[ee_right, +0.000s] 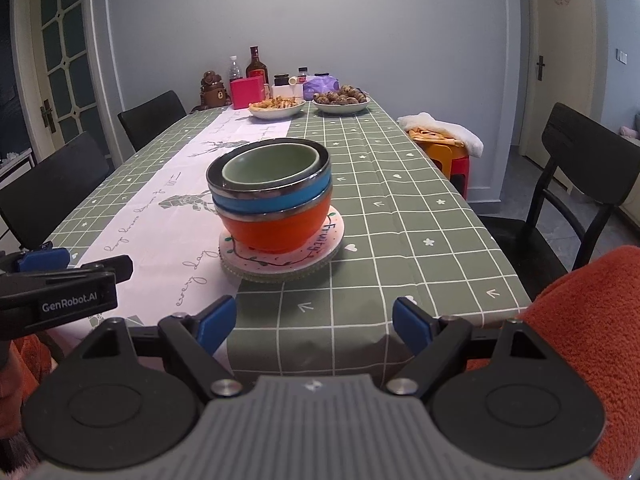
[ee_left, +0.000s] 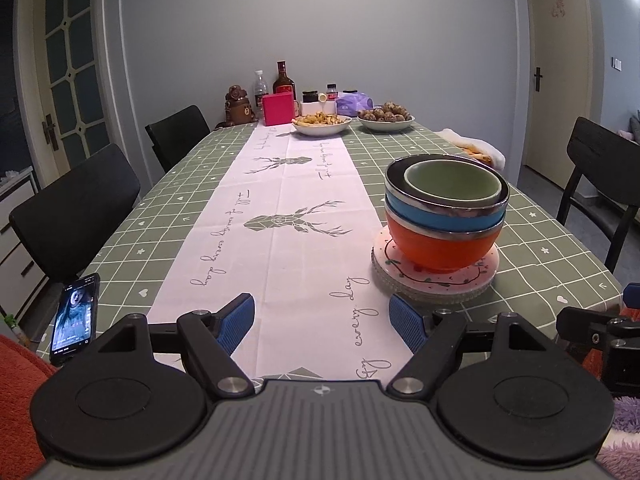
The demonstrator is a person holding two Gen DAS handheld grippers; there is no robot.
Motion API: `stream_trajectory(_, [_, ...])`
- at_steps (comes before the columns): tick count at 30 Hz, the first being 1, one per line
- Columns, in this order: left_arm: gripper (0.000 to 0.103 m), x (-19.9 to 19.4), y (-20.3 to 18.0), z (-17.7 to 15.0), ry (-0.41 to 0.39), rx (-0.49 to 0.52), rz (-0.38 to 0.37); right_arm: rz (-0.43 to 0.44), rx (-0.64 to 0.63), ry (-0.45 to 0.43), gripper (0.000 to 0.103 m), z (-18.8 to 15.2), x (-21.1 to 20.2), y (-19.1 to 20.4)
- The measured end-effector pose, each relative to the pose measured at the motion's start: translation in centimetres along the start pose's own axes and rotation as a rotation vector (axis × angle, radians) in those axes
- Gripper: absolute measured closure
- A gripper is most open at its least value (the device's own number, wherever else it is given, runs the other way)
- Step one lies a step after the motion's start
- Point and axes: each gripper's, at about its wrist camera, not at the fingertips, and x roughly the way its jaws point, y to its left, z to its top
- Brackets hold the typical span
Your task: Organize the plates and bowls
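Three nested bowls [ee_right: 272,196] on perhaps two plates [ee_right: 280,264].

Green bowl [ee_right: 270,168] nests upright in blue bowl [ee_right: 272,199] and orange bowl [ee_right: 276,232], stacked on pink plates [ee_right: 324,246].

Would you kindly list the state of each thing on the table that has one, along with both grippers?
green bowl: empty, nested on top
blue bowl: nested in orange bowl
orange bowl: upright on plates
plates: stacked
phone: screen lit
left hand-held gripper: open, empty
right hand-held gripper: open, empty
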Motion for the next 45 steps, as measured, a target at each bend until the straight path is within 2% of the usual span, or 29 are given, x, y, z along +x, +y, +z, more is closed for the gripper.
stream_trajectory(45, [0.013,0.13,0.21,-0.23,0.010,0.000,0.001,-0.001,-0.025,0.028,0.019,-0.08,0.56,0.59])
